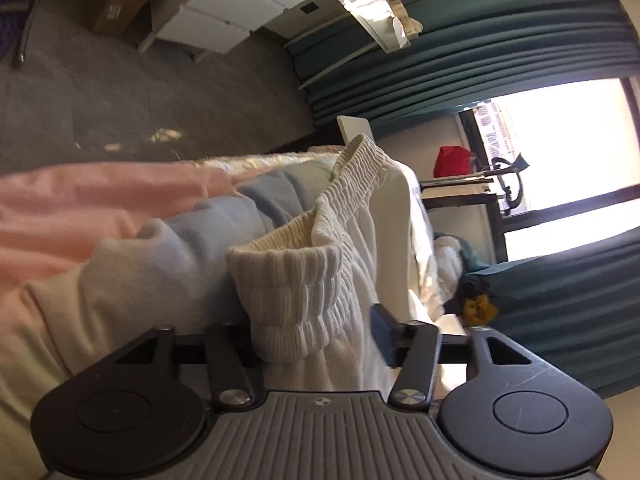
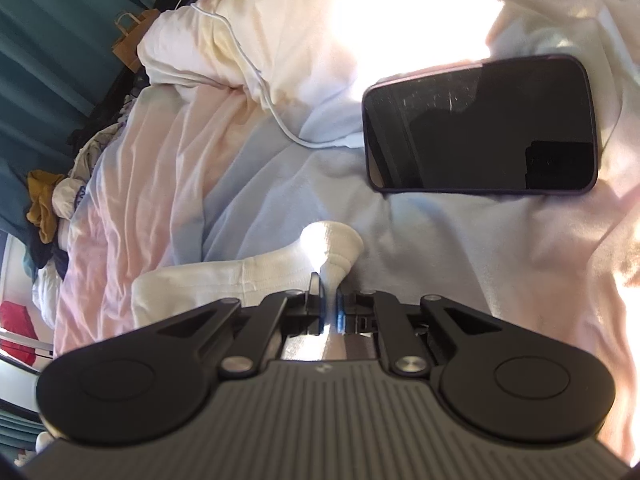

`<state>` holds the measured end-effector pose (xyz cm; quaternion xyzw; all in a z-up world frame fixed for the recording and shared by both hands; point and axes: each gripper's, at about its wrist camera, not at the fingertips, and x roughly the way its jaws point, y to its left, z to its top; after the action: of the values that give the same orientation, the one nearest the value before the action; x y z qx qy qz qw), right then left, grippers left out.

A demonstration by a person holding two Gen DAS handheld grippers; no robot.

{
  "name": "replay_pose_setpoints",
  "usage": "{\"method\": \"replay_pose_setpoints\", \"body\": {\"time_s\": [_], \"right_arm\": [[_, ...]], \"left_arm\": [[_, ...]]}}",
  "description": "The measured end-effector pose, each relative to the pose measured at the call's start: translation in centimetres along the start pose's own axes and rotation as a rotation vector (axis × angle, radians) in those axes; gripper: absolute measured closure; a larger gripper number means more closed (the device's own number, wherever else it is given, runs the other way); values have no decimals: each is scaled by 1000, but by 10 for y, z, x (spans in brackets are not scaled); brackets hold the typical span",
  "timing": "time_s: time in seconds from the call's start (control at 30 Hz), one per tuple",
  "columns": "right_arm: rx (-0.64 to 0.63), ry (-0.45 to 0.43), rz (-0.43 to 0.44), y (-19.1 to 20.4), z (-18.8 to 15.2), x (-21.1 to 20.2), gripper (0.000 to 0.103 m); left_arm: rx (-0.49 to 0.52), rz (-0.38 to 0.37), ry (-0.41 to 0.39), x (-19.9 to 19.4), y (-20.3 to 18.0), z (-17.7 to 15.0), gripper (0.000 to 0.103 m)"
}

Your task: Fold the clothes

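Note:
A white ribbed sock (image 1: 304,288) fills the middle of the left wrist view, its elastic cuff bunched up. My left gripper (image 1: 316,340) stands wide, the sock's cuff lying between its fingers; one blue pad (image 1: 380,332) shows at the right, the other finger is hidden behind the cloth. In the right wrist view my right gripper (image 2: 329,308) is shut on the toe end of the white sock (image 2: 224,280), which stretches to the left over the pale blue and pink bedding (image 2: 168,168).
A black phone (image 2: 480,124) lies on the bedding ahead of my right gripper, with a white cable (image 2: 256,76) over a cream pillow (image 2: 224,40). Teal curtains (image 1: 500,52), a bright window and grey carpet (image 1: 120,100) lie beyond the bed. A clothes pile (image 2: 52,200) sits at the left.

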<state>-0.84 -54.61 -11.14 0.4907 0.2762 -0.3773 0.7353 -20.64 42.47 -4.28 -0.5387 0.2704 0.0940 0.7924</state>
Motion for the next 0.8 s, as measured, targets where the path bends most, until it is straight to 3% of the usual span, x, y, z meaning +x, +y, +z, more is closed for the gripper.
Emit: {"method": "replay_pose_setpoints", "body": {"time_s": [0.07,0.1,0.17,0.27,0.37,0.5,0.8], "right_arm": [[-34,-21,-22,8,-1,-5,86],[-62,-41,-36,13,-2,-9,82],[-127,-91,-34,25,-5,-18,58],[-225,-178,-30,44,-14,-33,28],[-313,-192,38,63,-28,-45,22],[-430,-209,129,87,-47,-61,22],[-654,-159,326,128,-105,-75,22]], "left_arm": [[148,88,-87,-19,-17,-7,20],[233,140,-128,-27,-28,-12,17],[393,218,-196,-40,-48,-23,13],[524,231,-237,-46,-75,-40,13],[626,228,-256,-45,-103,-56,13],[733,192,-244,2,-167,-81,10],[872,97,-161,100,-247,-146,10]]}}
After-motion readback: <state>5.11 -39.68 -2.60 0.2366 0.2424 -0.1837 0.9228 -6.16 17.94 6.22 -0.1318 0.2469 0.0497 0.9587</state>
